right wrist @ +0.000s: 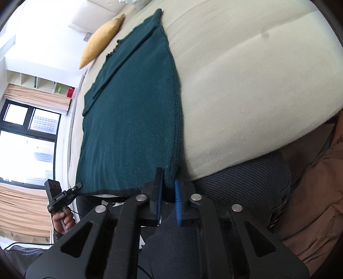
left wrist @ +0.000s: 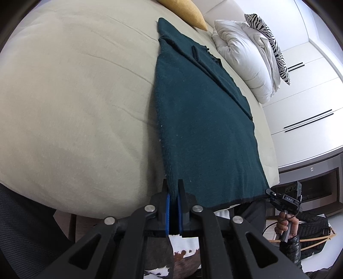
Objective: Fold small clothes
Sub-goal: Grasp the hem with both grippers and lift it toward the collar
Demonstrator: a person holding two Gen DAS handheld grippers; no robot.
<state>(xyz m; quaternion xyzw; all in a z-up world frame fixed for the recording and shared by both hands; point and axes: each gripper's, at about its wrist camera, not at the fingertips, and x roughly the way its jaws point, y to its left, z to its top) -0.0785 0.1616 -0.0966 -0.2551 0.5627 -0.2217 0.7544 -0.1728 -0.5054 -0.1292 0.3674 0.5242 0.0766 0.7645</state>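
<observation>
The left tongs (left wrist: 174,194) are pinched on one near corner of a dark teal garment (left wrist: 201,120), the cloth caught between their blue pads (left wrist: 167,211). The right tongs (right wrist: 169,188) pinch the other near corner of the same garment (right wrist: 133,120), its hem bunched between their pads. In the left wrist view the right tongs (left wrist: 270,191) show off to the right, at the far end of the black-edged hem, with the hand (left wrist: 286,224) gripping their handle just below; in the right wrist view the left tongs (right wrist: 78,185) show off to the left at the hem's other end, held by the other hand (right wrist: 63,221). Between the two tongs the hem hangs taut just past the near edge of the bed (left wrist: 75,96). Ahead of the tongs the garment lies flat on the cream bed cover, running straight away — a folded-in sleeve (left wrist: 216,70) lies along one side of it, and it narrows to a point at the far end. Beyond that point a mustard cushion (left wrist: 184,10) rests on the bed. Ahead and right of the left tongs sits a heap of white bedding (left wrist: 242,55) with a zebra-striped pillow (left wrist: 272,45) against it, and past those, white cupboard doors (left wrist: 304,103).
</observation>
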